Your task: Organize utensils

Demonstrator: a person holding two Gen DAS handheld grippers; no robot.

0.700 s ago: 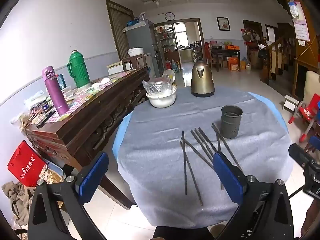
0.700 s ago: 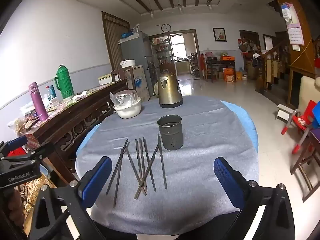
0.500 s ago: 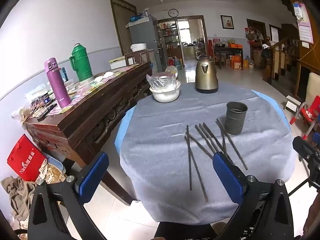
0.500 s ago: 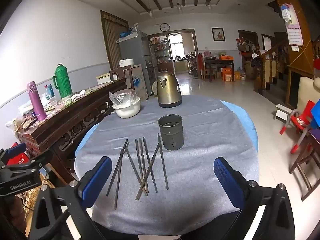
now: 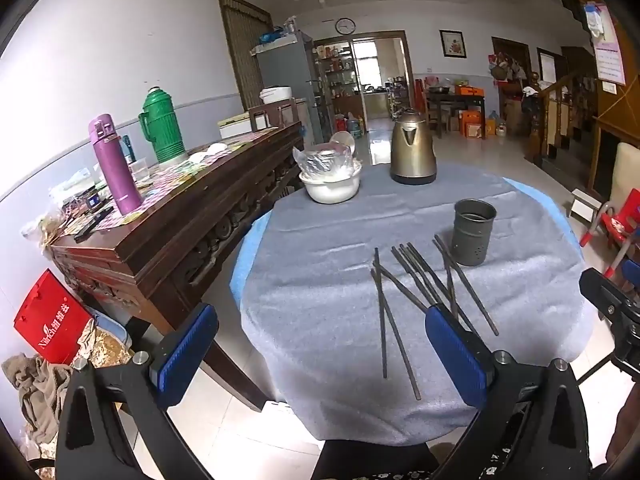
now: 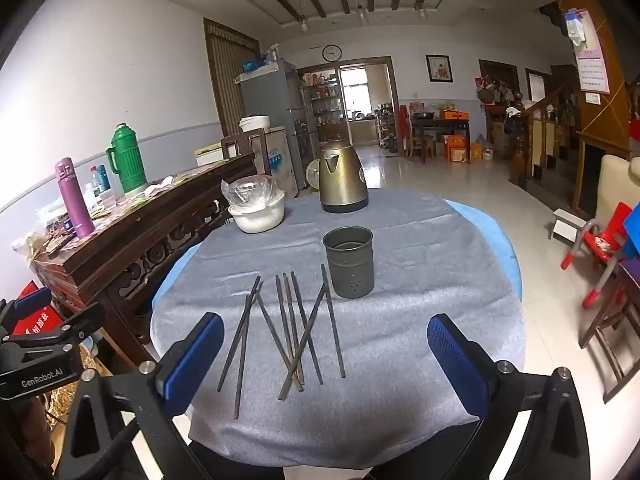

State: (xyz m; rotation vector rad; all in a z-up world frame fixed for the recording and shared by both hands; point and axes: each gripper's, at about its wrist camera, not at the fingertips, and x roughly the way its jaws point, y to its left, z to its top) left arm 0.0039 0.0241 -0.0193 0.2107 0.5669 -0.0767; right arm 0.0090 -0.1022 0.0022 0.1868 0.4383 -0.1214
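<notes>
A round table (image 6: 420, 320) under a grey cloth (image 6: 400, 240), with blue showing at its edges, carries everything. Dark chopsticks (image 6: 288, 328) lie scattered on the near middle, some crossing each other. Just beyond them, to the right, a metal holder (image 6: 349, 262) stands upright. At the far edge sits a brass-coloured kettle (image 6: 342, 180), and left of it a white bowl (image 6: 258, 210) with clear plastic on top.

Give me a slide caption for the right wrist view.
Open right gripper above loose chopsticks beside an empty holder.
</notes>
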